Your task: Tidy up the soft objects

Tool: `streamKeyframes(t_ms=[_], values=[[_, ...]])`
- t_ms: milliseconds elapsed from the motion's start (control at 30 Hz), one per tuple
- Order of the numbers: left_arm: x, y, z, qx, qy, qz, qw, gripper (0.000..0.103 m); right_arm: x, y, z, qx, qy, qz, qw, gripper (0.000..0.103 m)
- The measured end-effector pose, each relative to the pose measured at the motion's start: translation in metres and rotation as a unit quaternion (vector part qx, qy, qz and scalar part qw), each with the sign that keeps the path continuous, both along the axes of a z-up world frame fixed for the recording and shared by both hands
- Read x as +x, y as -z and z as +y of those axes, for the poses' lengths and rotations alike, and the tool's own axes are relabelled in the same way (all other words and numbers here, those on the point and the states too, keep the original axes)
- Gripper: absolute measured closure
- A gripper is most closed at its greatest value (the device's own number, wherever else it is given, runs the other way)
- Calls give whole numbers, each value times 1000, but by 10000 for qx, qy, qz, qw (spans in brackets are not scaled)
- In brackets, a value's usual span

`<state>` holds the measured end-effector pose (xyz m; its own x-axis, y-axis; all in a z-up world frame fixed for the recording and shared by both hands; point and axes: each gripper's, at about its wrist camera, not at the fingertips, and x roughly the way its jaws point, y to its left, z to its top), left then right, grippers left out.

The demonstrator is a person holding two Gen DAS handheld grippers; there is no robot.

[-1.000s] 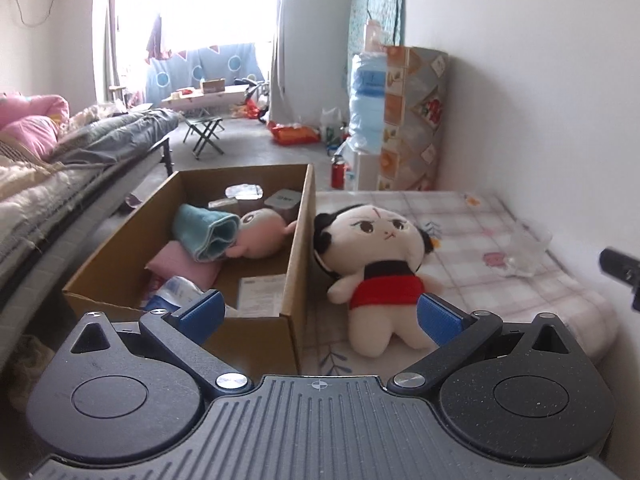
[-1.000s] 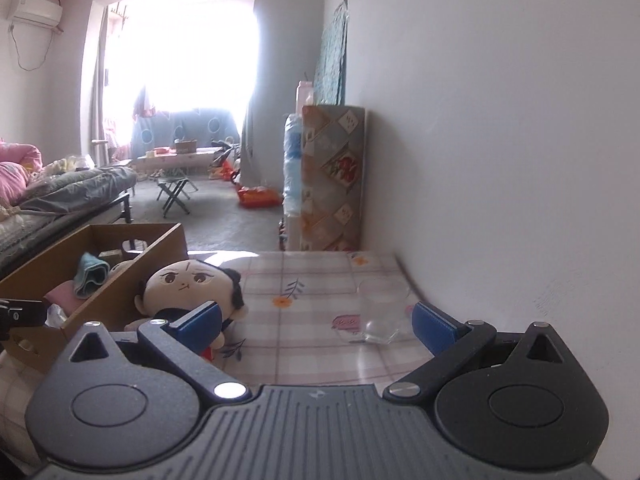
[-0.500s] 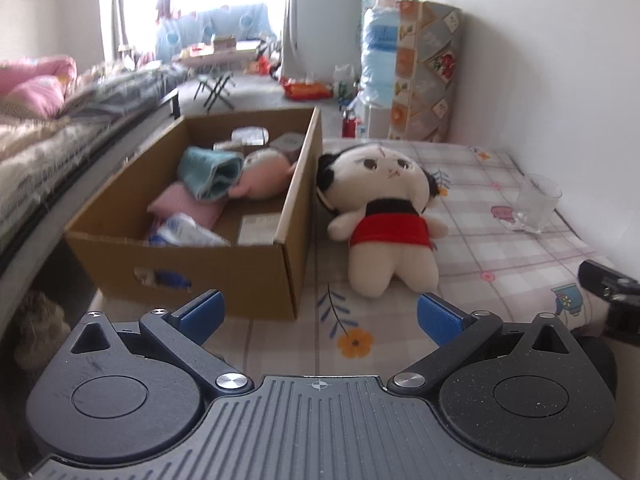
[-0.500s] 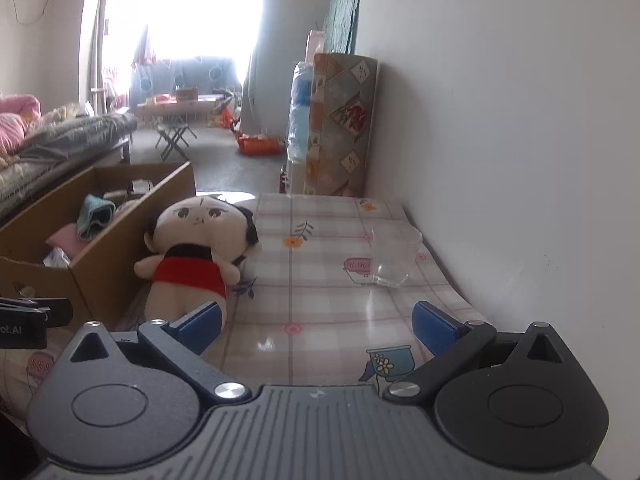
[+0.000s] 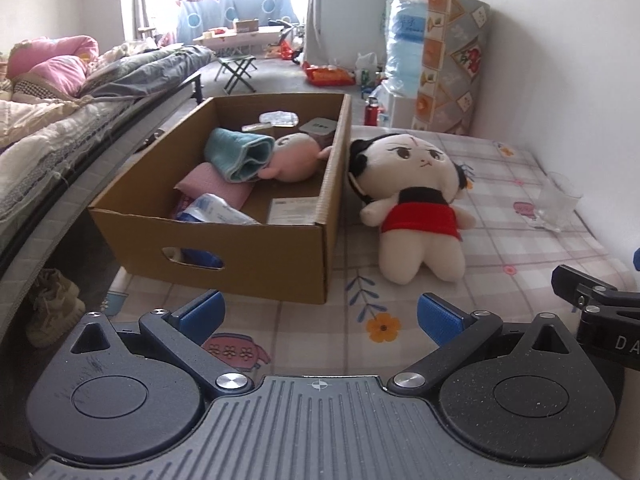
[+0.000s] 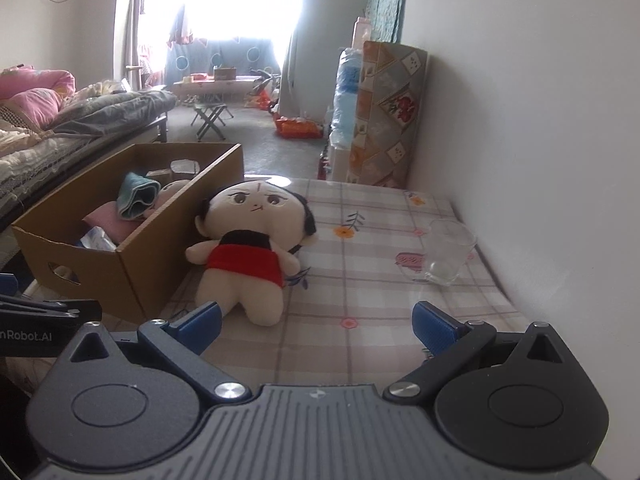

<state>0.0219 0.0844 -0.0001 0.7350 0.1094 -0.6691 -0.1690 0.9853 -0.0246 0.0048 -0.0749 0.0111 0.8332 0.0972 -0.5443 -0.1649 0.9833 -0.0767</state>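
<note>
Compared with the frame one second ago, both of your grippers have drawn back and risen: the box and doll now sit farther ahead, and more patterned cloth shows in front of the jaws. Your left gripper [image 5: 318, 316] hovers above the counter [image 5: 320, 332], jaws spread wide with nothing between them. Your right gripper [image 6: 316, 322] is likewise wide open and empty; its left fingertip [image 6: 202, 320] overlaps the doll's foot in the right wrist view, though you cannot tell whether they touch.

The doll [image 5: 412, 200], with black hair and a red dress, lies on its back on the checked cloth, its head touching the right wall of the cardboard box [image 5: 256, 256]. Inside the box lie a rolled teal cloth [image 5: 240, 154], a pink plush toy [image 5: 292, 158], a pink cloth [image 5: 216, 186] beneath the roll, and a plastic packet [image 5: 216, 210] near the front wall.

A clear glass [image 6: 448, 250] stands on the counter near the white wall, well apart from the doll. A bed [image 5: 48, 128] with piled bedding runs along the left, and shoes [image 5: 52, 304] rest on the floor below the counter's edge. Past the counter's far end stand a patterned roll [image 5: 450, 64] and a water bottle [image 5: 408, 36].
</note>
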Motion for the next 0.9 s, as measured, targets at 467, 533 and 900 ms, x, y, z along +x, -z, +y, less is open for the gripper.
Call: streamKeyframes(t_ms=[467, 533, 900], values=[[-2, 0, 43, 398, -489, 193, 9978, 0, 16, 9, 50, 275, -425, 263, 9984, 0], [-3, 1, 51, 407, -588, 232, 9972, 0, 19, 10, 62, 273, -548, 306, 9977, 0], [-6, 10, 89, 339, -811, 407, 9953, 0, 27, 12, 110, 124, -949, 466, 9943, 0]])
